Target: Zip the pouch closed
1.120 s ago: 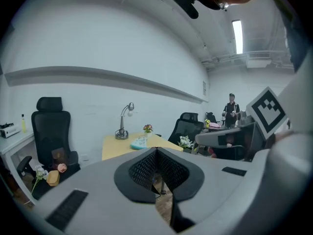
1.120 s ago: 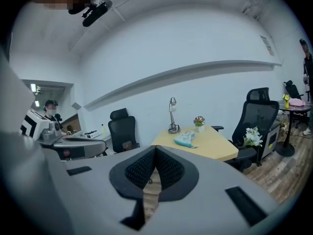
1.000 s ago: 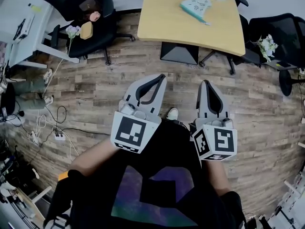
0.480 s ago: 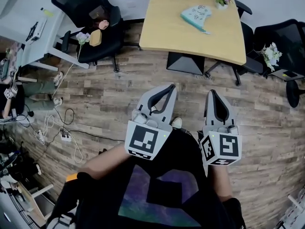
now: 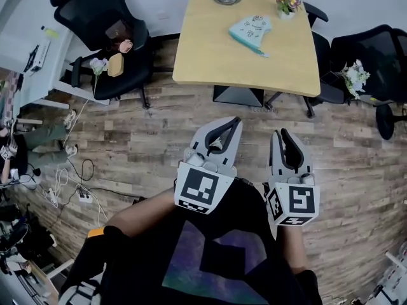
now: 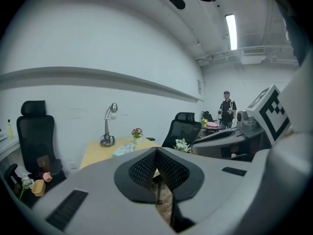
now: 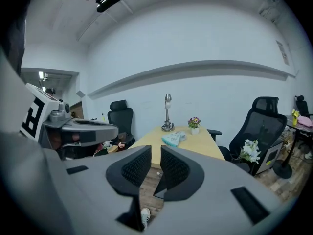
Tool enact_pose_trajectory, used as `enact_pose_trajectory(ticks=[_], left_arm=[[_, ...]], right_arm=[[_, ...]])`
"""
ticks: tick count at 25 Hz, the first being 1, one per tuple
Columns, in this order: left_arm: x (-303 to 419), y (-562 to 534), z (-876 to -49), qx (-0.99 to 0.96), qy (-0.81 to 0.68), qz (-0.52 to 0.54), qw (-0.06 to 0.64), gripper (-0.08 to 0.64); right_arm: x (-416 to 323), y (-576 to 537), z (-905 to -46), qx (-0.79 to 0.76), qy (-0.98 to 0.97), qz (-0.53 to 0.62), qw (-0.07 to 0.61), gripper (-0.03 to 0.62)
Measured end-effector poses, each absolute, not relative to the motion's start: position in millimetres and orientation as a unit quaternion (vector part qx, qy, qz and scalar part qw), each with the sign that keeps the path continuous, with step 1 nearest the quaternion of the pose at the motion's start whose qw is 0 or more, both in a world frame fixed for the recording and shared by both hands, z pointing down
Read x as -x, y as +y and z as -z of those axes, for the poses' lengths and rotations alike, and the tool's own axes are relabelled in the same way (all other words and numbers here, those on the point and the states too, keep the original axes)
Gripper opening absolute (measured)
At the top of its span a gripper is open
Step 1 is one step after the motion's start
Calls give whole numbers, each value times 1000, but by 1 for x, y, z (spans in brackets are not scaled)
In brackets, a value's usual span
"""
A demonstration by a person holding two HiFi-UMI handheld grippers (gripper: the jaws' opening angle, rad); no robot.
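Pouch [image 5: 249, 32]: lies on the yellow tabletop [image 5: 203, 62], near the flower pot [image 5: 286, 4], well apart from both tools.
Zip: too small for me to read.
Left tool [image 5: 235, 121]: clenched, empty.
Right tool [image 5: 283, 133]: jaws have just been opening, nothing between them.
Progress: neither tool touches the pouch, so I can't tell whether the zipping lies ahead or is done.

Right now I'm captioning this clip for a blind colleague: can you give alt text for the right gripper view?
The fingers of the right gripper, which have just been opening, stand apart with nothing between them, aimed at a yellow table holding a teal pouch, a flower pot and a desk lamp.
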State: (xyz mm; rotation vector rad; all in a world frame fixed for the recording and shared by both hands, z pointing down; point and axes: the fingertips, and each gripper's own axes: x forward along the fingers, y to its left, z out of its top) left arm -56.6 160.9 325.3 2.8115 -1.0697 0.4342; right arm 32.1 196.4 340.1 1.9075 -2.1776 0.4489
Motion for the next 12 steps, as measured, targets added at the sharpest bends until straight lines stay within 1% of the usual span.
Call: enact_pose_trajectory(ticks=[3, 12], left_arm=[[44, 130, -325, -930, -337, -141, 40, 8], [31, 35, -324, -937, -318, -130, 59, 8]], right_arm=[[-42, 167, -343, -654, -732, -147, 123, 72], [-59, 74, -338, -670, -711, -136, 164, 72]])
